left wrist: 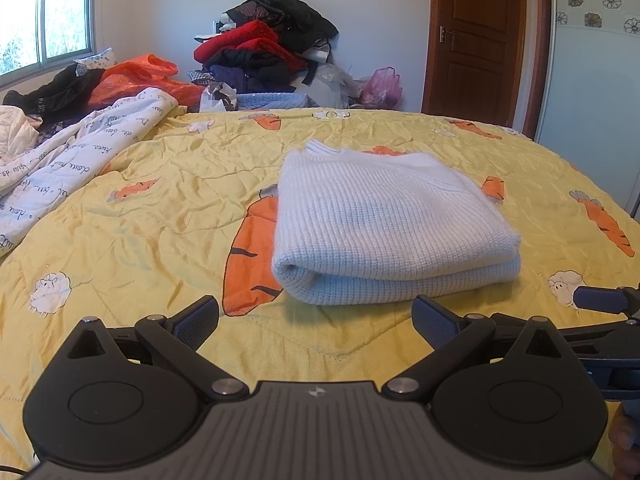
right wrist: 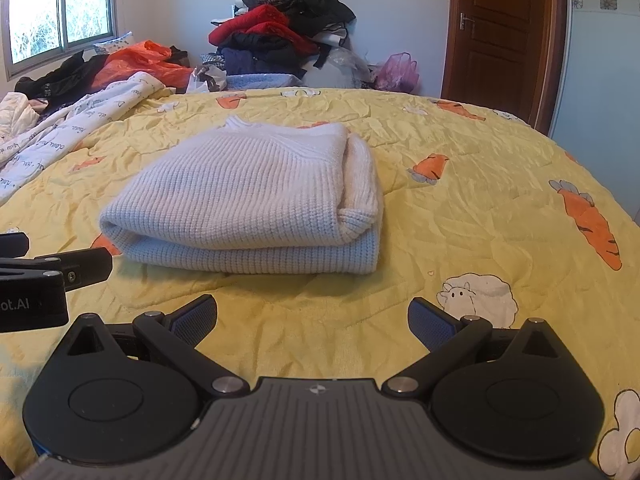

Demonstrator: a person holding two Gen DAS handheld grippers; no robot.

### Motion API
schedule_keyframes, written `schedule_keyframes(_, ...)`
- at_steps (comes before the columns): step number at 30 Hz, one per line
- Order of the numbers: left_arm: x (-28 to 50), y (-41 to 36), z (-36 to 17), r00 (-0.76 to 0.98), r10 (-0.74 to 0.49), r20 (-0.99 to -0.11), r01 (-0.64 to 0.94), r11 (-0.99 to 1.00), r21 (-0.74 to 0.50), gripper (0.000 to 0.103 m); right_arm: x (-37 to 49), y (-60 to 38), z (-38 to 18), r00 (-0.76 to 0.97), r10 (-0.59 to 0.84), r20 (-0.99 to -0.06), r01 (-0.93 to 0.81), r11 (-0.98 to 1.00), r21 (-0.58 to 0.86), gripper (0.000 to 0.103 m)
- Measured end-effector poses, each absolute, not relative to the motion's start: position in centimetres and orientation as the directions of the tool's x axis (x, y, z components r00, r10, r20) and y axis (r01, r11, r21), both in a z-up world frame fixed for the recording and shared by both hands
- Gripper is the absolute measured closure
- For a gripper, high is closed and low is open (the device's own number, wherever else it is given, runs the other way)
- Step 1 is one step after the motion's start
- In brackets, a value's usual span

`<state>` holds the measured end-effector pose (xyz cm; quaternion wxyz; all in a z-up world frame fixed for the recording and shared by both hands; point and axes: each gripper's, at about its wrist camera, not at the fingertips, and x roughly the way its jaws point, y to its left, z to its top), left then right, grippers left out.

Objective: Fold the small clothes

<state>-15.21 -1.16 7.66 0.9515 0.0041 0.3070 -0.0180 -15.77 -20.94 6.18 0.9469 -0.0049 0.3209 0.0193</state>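
A pale knitted sweater [left wrist: 384,224] lies folded into a thick rectangle on the yellow carrot-print quilt [left wrist: 140,240]. It also shows in the right wrist view [right wrist: 248,204], with a rolled sleeve along its right side. My left gripper [left wrist: 316,320] is open and empty, just short of the sweater's near edge. My right gripper [right wrist: 312,320] is open and empty, a little back from the sweater and to its right. The right gripper's fingertip [left wrist: 596,300] shows at the right edge of the left wrist view. The left gripper's body [right wrist: 48,276] shows at the left of the right wrist view.
A white quilt with writing [left wrist: 76,156] lies bunched at the left. An orange plastic bag [left wrist: 136,80] and a tall heap of dark and red clothes [left wrist: 268,48] sit beyond the bed. A brown door [left wrist: 476,40] stands at the back right, a window [left wrist: 44,20] at the left.
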Motion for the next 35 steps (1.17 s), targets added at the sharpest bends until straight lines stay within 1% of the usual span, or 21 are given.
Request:
schedule_keyframes(18, -15.02, -1.4, 7.74, 0.808, -0.038, -0.587, 0.044, 0.999, -0.005, 0.0, -15.66, -20.91, 6.23, 0.794, 0.034, -0.607, -0.043, 0.999, 0.0, 0.0)
schedule_keyframes(26, -15.72, -1.06, 7.78, 0.836, -0.032, -0.548, 0.032, 0.999, -0.01, 0.0, -15.57, -20.79, 6.09, 0.788, 0.036, -0.614, -0.05, 0.999, -0.005, 0.0)
schedule_keyframes(30, -15.65, -0.9, 7.73, 0.824, -0.049, -0.564, 0.048, 0.999, -0.016, 0.0, -15.46, -20.87, 6.01, 0.785, 0.035, -0.618, -0.05, 0.999, -0.007, 0.0)
schedule_keyframes(32, -15.69, -0.95, 7.71, 0.826, -0.03, -0.564, 0.033, 0.999, -0.005, 0.0, -15.38, -20.96, 6.03, 0.786, 0.032, -0.617, -0.046, 0.999, -0.007, 0.0)
schedule_keyframes(35, -15.36, -0.6, 7.65, 0.796, -0.07, -0.601, 0.061, 0.998, -0.036, 0.0, -15.36, -21.18, 5.99, 0.788, 0.032, -0.615, -0.04, 0.999, 0.001, 0.0)
